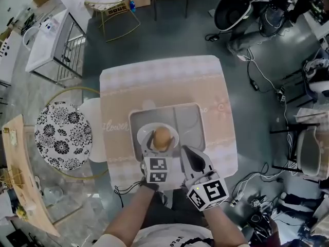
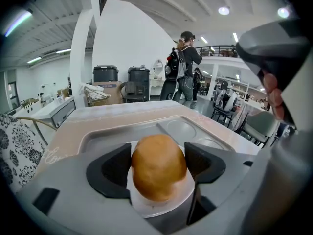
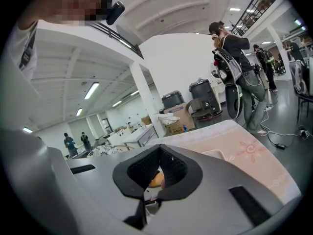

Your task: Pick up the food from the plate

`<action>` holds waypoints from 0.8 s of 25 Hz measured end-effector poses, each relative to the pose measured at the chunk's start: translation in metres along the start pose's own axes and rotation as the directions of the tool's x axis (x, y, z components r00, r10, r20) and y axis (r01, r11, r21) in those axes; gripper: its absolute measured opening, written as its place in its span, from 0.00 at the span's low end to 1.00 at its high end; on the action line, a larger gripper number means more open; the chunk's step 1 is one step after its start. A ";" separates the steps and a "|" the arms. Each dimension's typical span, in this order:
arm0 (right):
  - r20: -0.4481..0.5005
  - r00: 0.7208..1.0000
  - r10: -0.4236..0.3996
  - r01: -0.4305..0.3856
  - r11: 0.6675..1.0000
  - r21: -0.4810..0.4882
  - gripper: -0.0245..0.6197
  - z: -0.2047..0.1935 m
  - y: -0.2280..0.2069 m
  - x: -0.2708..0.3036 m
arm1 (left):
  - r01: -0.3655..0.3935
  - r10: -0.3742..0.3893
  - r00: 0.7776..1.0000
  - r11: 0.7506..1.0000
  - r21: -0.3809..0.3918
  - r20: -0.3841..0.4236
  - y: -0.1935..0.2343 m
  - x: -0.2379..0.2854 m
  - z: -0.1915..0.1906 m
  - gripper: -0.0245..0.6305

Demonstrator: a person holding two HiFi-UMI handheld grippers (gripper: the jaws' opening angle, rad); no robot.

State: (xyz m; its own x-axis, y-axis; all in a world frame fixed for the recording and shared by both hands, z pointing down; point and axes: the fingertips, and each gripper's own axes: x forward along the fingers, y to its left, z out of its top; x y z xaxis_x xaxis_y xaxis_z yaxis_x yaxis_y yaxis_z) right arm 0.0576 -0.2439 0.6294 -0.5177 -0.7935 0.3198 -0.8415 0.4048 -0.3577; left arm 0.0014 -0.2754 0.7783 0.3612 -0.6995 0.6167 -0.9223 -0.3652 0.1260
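Straddling the round brown food (image 1: 162, 137) on its white plate (image 1: 145, 131) on the counter (image 1: 159, 81), the left gripper (image 2: 157, 164) has its jaws wide open, the right gripper (image 3: 159, 177) its jaws closed and empty, and a lopsided squeeze could roll it off

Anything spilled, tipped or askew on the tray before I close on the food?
Nothing stands out. The bun sits whole on the white plate, the plate lies level in the tray, and the left gripper has its open jaws either side of the bun.
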 end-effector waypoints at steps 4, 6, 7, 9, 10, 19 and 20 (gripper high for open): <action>-0.002 1.000 0.001 -0.001 1.000 -0.002 0.06 0.003 0.000 -0.003 | 0.022 -0.022 1.000 1.000 0.011 0.001 0.000 -0.008 0.005 0.54; -0.002 1.000 -0.002 0.002 1.000 0.004 0.06 0.006 0.000 -0.004 | 0.035 -0.035 0.999 0.999 0.008 0.014 -0.003 -0.018 0.013 0.54; -0.002 1.000 -0.003 0.003 1.000 0.009 0.06 0.007 0.001 -0.006 | 0.045 -0.045 0.999 0.999 0.006 0.021 -0.006 -0.024 0.018 0.54; -0.003 1.000 -0.002 0.002 1.000 0.015 0.06 0.011 0.005 -0.008 | 0.065 -0.065 0.997 0.998 0.002 0.036 -0.011 -0.037 0.028 0.54; -0.004 1.000 -0.002 0.002 1.000 0.018 0.06 0.013 0.007 -0.010 | 0.075 -0.075 0.996 0.997 0.000 0.042 -0.014 -0.044 0.033 0.54; 0.010 1.000 -0.020 0.020 1.000 0.014 0.06 0.048 0.026 -0.030 | 0.136 -0.137 0.987 0.991 0.016 0.084 -0.032 -0.109 0.079 0.54; 0.010 1.000 -0.021 0.021 1.000 0.012 0.06 0.051 0.029 -0.033 | 0.139 -0.140 0.986 0.990 0.020 0.086 -0.034 -0.116 0.084 0.54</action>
State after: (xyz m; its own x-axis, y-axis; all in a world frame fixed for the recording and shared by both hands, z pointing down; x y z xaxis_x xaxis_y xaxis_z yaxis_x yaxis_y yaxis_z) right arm 0.0584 -0.2290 0.5640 -0.4986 -0.8063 0.3182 -0.8501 0.3831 -0.3614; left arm 0.0020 -0.2330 0.6374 0.4973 -0.6914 0.5240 -0.8603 -0.4712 0.1947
